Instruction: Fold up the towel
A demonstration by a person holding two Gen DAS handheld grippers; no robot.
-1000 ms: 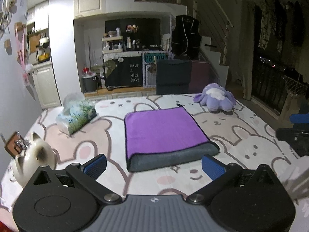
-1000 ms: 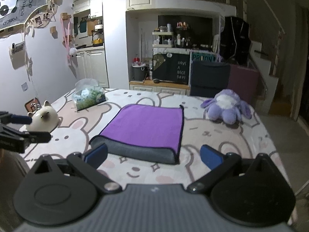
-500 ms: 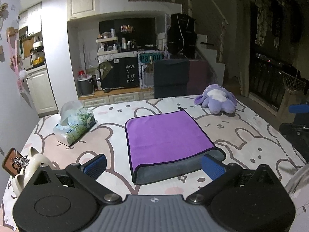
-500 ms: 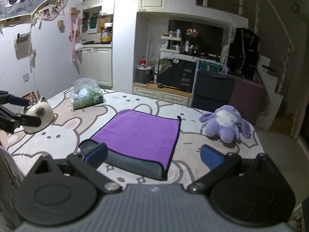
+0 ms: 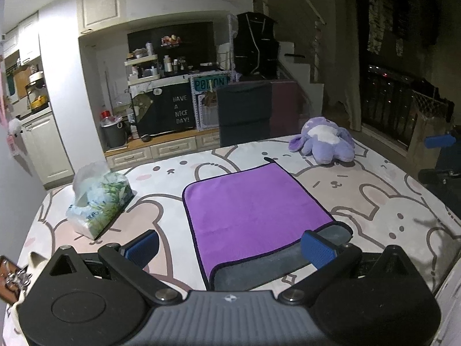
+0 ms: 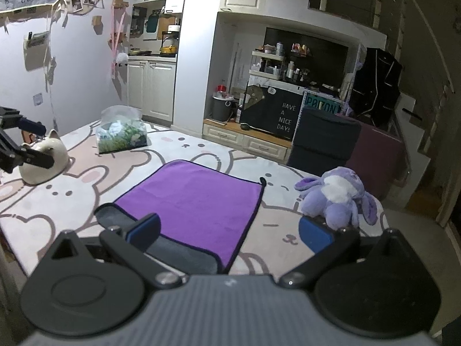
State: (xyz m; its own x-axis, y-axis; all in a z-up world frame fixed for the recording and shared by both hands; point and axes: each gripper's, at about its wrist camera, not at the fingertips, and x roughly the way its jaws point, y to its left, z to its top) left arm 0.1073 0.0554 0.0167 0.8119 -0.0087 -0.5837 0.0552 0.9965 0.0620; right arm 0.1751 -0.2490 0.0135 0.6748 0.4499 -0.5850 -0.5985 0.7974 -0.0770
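Observation:
A purple towel with a grey underside lies folded on the bunny-print table cover; its grey folded edge faces me. It also shows in the right wrist view. My left gripper is open and empty, above the towel's near edge. My right gripper is open and empty, above the towel's near right part. The left gripper shows at the far left of the right wrist view, and the right gripper at the far right of the left wrist view.
A tissue pack lies at the left. A purple plush toy sits at the far right. A white cat-shaped ornament stands near the left edge. A dark chair stands behind the table.
Both grippers have pulled back and risen from the towel, both open. The towel has not moved.

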